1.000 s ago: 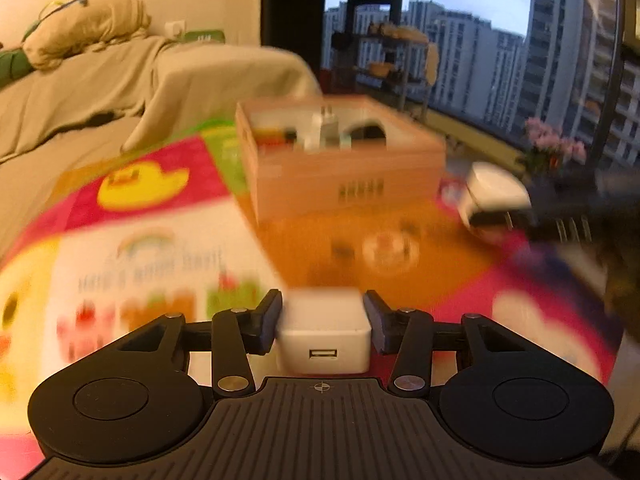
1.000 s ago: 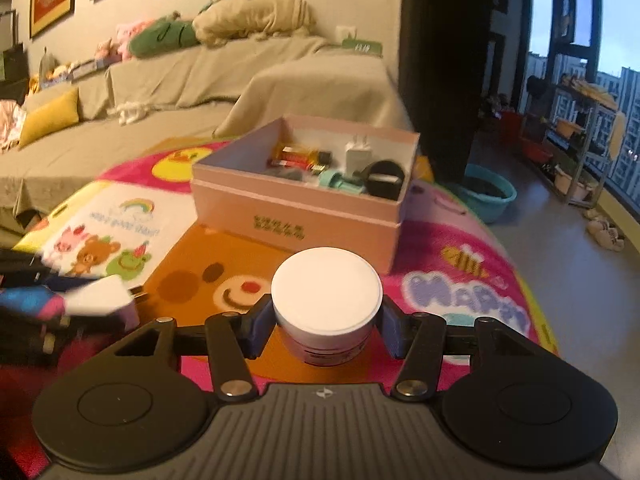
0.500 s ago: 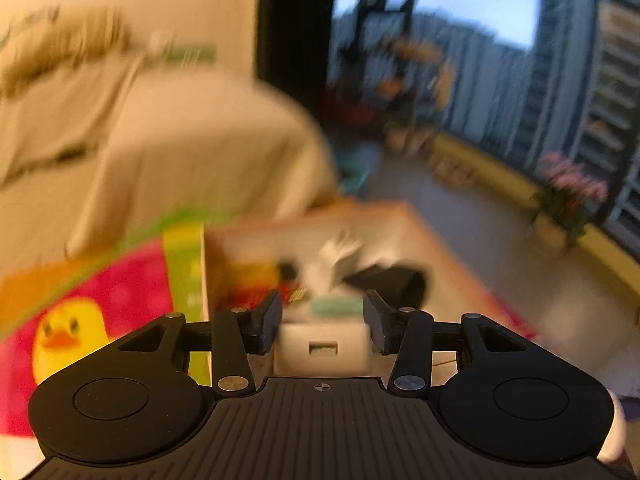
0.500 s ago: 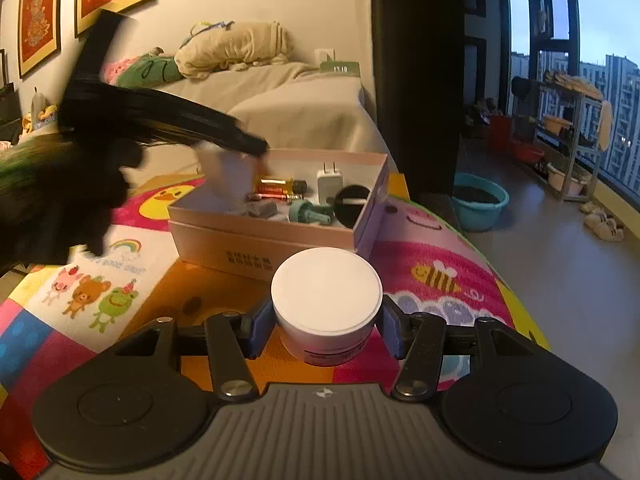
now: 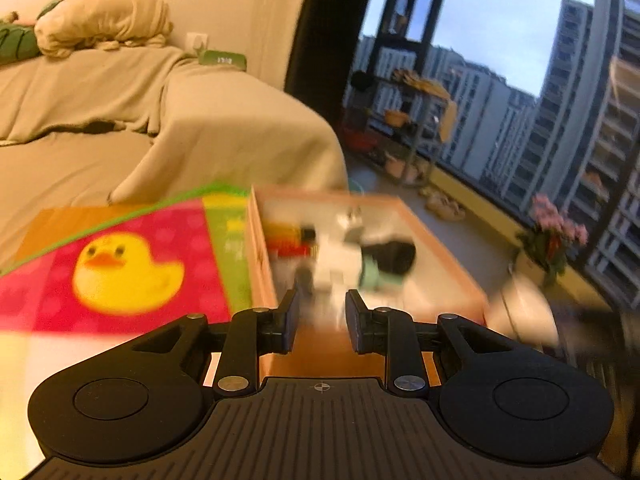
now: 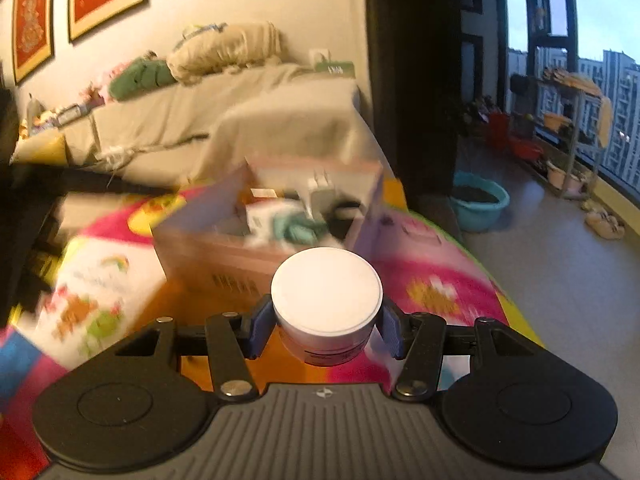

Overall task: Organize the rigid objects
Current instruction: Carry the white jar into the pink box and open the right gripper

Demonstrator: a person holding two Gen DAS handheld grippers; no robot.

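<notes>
Left gripper (image 5: 322, 322): held above the near wall of the pink box (image 5: 448, 256), pointing forward and down into it; the view is smeared by motion.
Left fingers (image 5: 289, 320): parted with a gap between them; nothing sits in the gap, through which the box floor shows.
Right gripper (image 6: 326, 330): held level over the play mat (image 6: 436, 272), pointing toward the box from its near side.
Right fingers (image 6: 256, 330): pinching a white round jar (image 6: 326, 300) on both sides, its flat lid facing up, the jar upright.
Pink box: open, on the mat toward the mat's far edge, close to the draped sofa (image 6: 248, 120).
Box contents: a white plug block (image 5: 332, 264) near the middle, a black round item (image 5: 394, 256) and a mint-green piece (image 5: 374, 278) just beside it, red and yellow items (image 5: 286, 240) toward the left wall; all blurred.
Mat: a yellow duck print (image 5: 124, 272) lies left of the box, seen from the left wrist.
Floor: a teal basin (image 6: 478, 200) stands beyond the mat's right edge.
</notes>
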